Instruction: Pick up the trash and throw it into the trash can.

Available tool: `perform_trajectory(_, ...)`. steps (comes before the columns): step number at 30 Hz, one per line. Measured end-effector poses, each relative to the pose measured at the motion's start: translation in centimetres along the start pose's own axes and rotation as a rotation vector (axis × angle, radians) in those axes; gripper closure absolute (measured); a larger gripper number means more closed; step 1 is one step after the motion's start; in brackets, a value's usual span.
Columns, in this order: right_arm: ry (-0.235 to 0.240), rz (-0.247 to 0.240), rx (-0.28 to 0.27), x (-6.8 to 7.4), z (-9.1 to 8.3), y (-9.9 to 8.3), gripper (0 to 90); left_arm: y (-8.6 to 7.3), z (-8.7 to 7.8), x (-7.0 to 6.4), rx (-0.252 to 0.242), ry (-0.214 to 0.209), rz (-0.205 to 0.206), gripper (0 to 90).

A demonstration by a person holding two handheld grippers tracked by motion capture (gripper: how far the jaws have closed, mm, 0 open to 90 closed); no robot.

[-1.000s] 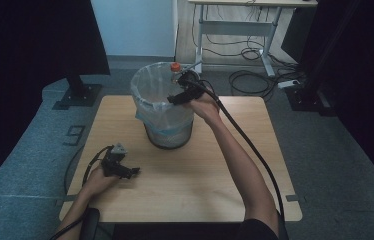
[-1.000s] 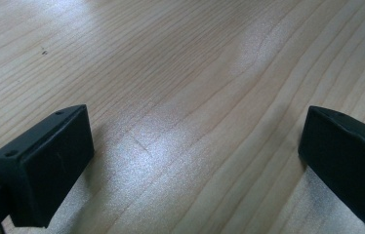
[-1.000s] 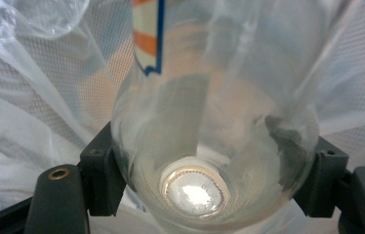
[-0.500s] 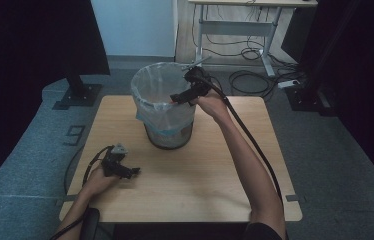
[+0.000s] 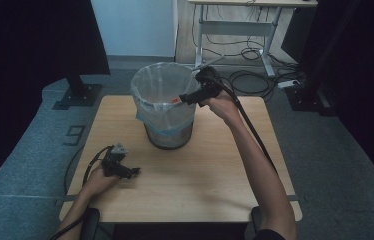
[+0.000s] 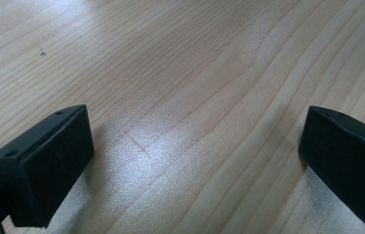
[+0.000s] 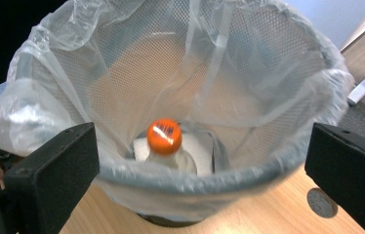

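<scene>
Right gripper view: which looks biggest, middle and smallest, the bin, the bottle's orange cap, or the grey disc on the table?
1. Mesh bin, with its plastic liner.
2. Orange cap, though it sits deeper in the bin.
3. Grey disc, slightly smaller and partly hidden, so this order is unsure.

A light wooden table (image 5: 215, 170) is taking up the lower middle of the high view, its grain running across. A mesh waste bin (image 5: 167, 135) lined with a clear bag is standing on it toward the upper centre. The left gripper (image 5: 134, 172) is resting on the tabletop at lower left.
</scene>
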State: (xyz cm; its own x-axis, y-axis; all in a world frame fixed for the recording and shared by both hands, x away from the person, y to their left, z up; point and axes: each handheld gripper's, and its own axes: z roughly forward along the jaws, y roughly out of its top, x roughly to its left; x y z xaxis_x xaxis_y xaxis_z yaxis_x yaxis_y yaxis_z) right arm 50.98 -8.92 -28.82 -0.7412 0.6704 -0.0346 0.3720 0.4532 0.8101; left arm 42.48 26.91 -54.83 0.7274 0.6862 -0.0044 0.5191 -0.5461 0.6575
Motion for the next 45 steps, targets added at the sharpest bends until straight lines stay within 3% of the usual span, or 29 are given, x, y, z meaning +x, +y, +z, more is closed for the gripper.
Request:
perform_trajectory(8, -0.015, -0.001, -0.004, -0.3, -1.3, -1.3, 0.0, 0.0, 0.0, 0.0, 0.000, -0.001, 0.000, 0.0)
perform_trajectory(10, -0.040, -0.023, 0.033, -0.2, -1.7, -1.7, 0.0, 0.0, 0.0, 0.0, -0.001, 0.000, 0.000, 0.0)
perform_trajectory(12, -0.046, -0.037, 0.028, -0.1, -2.0, -2.1, 0.0, 0.0, 0.0, 0.0, 0.000, 0.000, 0.000, 0.0)
perform_trajectory(21, -0.035, -0.018, 0.010, -0.1, -2.8, -4.7, 0.0, 0.0, 0.0, 0.0, -0.001, 0.000, -0.001, 0.0)
perform_trajectory(45, -0.089, 0.072, -0.017, -1.7, -5.4, -14.0, 0.5, 0.0, 0.0, 0.0, -0.002, 0.003, -0.005, 0.0)
